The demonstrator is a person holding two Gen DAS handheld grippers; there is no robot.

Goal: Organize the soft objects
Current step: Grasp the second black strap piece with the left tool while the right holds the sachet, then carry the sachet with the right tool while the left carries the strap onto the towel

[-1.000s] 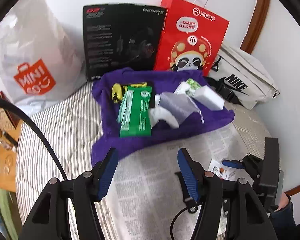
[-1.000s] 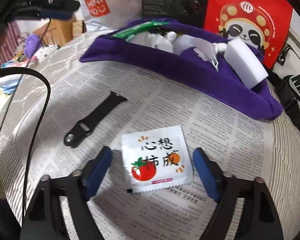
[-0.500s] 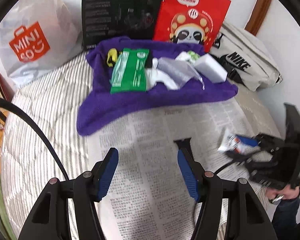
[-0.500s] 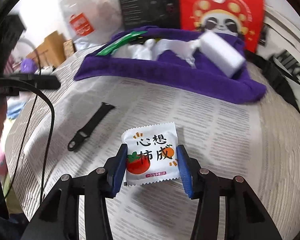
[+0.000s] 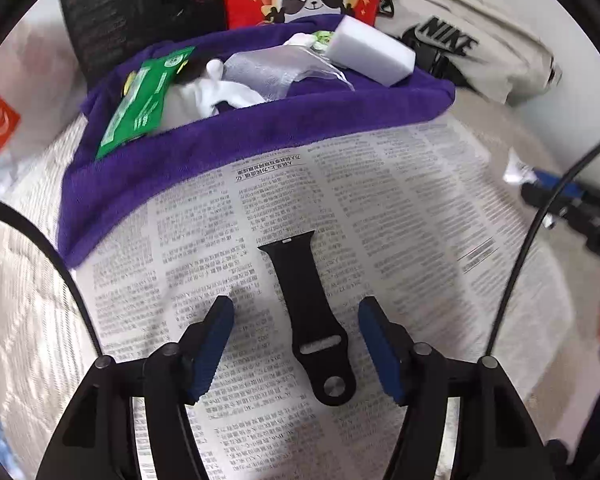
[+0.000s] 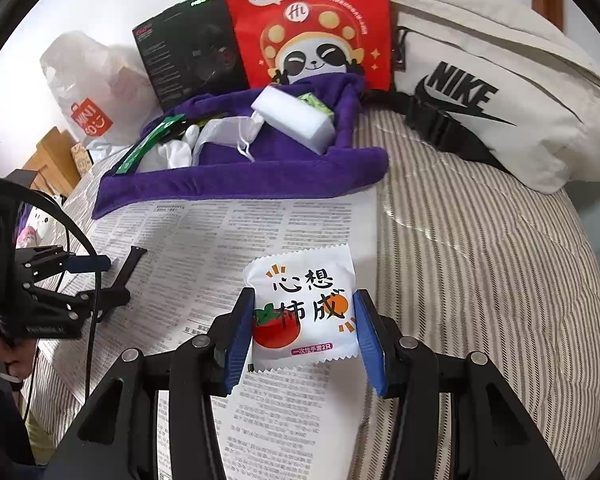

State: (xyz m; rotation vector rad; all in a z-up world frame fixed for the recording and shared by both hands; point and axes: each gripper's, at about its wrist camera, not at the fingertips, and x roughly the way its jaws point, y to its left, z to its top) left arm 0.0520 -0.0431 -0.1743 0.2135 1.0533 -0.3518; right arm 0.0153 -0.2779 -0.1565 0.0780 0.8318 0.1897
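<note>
Two tongs busy: right tongs (image 6: 304, 336) clenched on white packet (image 6: 304, 312), next carry to purple towel (image 6: 236, 184) at 11 o'clock; left tongs (image 5: 296, 344) released, straddling black strap (image 5: 306, 300), needs closing.

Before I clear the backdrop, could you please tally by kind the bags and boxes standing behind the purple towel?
Paper bag: 1, the red panda bag
Plastic bag: 1, the white Miniso bag
Fabric bag: 1, the cream Nike bag
Box: 1, the black box
Total: 4
</note>
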